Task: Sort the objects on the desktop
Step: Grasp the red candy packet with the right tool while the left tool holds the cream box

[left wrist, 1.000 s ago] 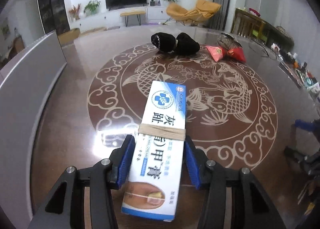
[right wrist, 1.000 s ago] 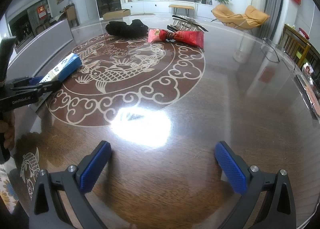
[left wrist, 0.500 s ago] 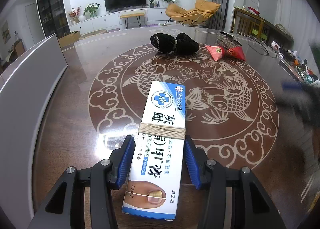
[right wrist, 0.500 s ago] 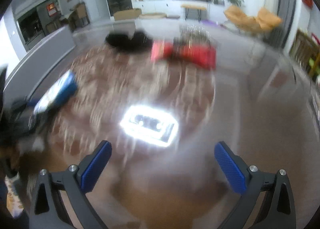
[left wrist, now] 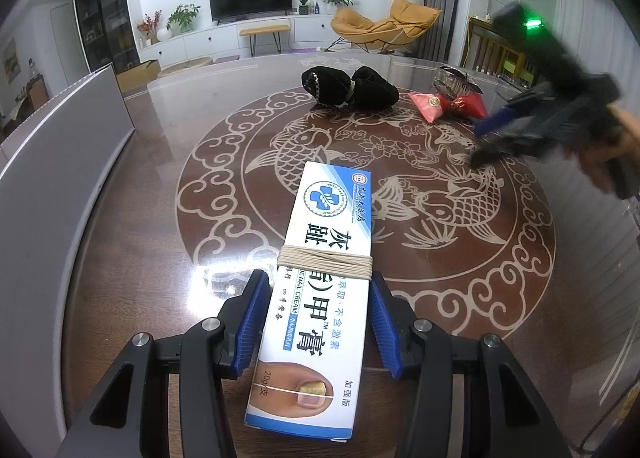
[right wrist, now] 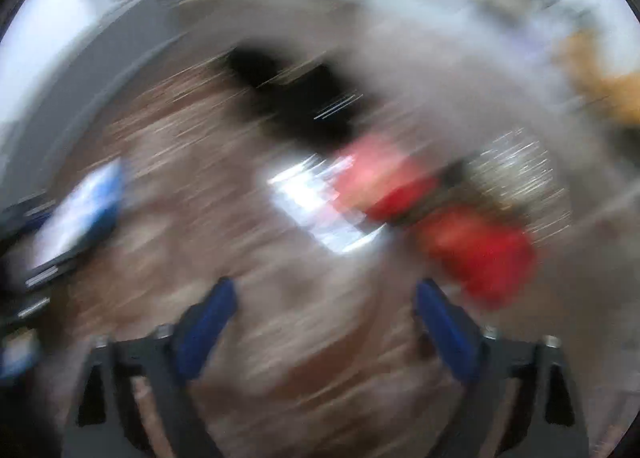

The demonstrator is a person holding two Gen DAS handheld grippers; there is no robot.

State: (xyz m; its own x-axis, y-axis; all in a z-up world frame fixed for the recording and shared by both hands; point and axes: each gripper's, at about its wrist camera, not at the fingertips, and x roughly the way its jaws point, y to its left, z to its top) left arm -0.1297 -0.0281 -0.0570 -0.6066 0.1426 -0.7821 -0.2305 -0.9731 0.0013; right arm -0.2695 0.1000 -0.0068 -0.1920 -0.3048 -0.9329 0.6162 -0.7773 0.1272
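Note:
My left gripper (left wrist: 318, 290) is shut on a white and blue nail cream box (left wrist: 324, 274) bound with string, held over the table. A black cloth bundle (left wrist: 348, 86) and a red pouch (left wrist: 448, 106) lie at the far side. My right gripper (right wrist: 324, 298) is open and empty; its view is badly blurred, with the red pouch (right wrist: 460, 234) just ahead to the right and the black bundle (right wrist: 296, 98) beyond. The right gripper also shows in the left wrist view (left wrist: 488, 138), above the table near the red pouch.
The round brown table (left wrist: 500, 278) has a fish pattern under glass. A shiny metal hair clip (left wrist: 456, 78) lies behind the red pouch. A grey panel (left wrist: 60, 162) stands along the left edge. Small items sit at the far right edge.
My right gripper has swept fast forward and left across the table toward the red pouch, still open. My left gripper has kept its hold on the box, almost still.

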